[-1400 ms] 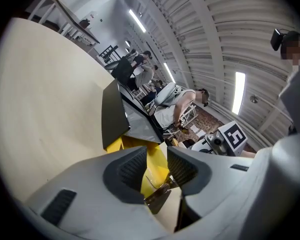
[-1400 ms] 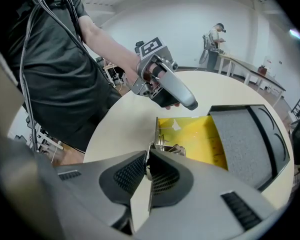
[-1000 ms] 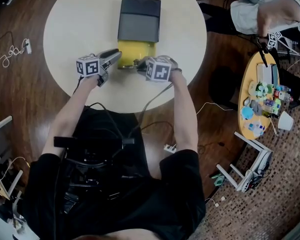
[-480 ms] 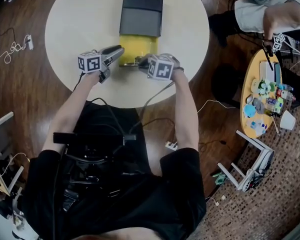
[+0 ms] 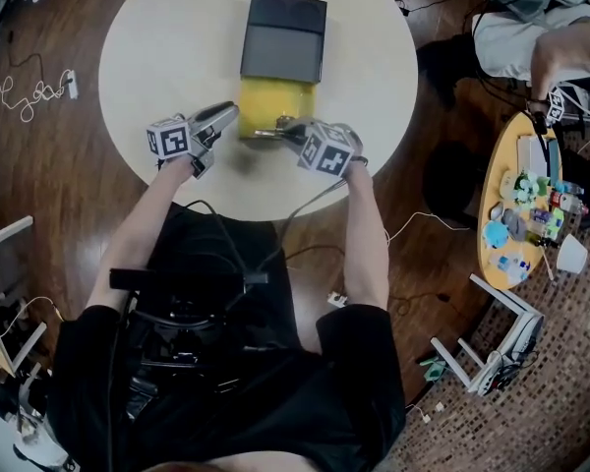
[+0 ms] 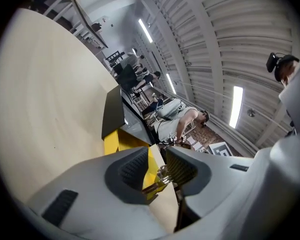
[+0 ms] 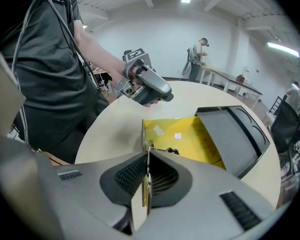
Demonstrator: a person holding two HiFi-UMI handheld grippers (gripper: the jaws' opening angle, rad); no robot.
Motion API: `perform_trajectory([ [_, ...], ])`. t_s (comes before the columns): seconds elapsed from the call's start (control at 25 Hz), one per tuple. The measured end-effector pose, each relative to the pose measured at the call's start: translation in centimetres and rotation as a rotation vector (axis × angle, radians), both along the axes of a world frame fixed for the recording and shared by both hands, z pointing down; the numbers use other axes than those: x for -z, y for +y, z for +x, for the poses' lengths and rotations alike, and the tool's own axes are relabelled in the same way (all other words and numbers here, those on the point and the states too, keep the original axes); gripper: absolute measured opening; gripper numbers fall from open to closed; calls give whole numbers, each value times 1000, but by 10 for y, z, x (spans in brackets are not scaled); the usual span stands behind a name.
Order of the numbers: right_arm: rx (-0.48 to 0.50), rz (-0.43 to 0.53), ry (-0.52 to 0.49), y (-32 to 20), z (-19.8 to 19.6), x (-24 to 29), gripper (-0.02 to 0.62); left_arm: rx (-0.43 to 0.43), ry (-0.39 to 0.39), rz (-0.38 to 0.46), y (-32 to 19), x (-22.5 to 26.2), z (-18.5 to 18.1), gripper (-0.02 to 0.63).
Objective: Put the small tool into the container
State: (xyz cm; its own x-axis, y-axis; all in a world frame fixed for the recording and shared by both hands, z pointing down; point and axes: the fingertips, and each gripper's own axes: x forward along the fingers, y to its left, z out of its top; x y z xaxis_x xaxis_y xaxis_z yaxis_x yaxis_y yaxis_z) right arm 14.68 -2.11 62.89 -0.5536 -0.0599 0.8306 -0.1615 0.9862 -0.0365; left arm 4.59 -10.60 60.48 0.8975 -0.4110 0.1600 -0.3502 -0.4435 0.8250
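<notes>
Round table (image 5: 147, 57) carries yellow container (image 5: 275, 101), dark lid (image 5: 283, 37) open behind. Right gripper (image 7: 147, 153) jaws closing on thin small tool (image 7: 146, 186), apparently metal; left gripper (image 6: 157, 154) jaws apart, empty

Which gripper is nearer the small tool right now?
Right. The right gripper is shut on the small tool, at the yellow container's near edge. The left gripper sits open off to the tool's left, by the container's left front corner.
</notes>
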Motion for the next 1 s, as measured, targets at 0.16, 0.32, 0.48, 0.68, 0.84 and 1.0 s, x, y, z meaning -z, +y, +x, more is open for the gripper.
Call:
perform_trajectory([
  [0.16,-83,6,-36,-7,3,5,12,1,58,-18,9,10,-2,109],
  [0.32,-215,-19,-98,-15,7,13,12,-20,73,-2,15,15,-6,107],
  [0.48,-385,-50,-154,-24,18,24,12,-23,141,-6,19,30,-9,106],
  [0.68,-655,-145,-303,-36,25,42,12,-26,192,-21,28,36,-20,101],
  [0.84,-929,-288,-468,-43,29,51,12,-32,282,-51,41,33,-28,100],
  [1.0,-1205,-410,-597,-55,35,42,12,-37,280,-46,49,38,-37,97],
])
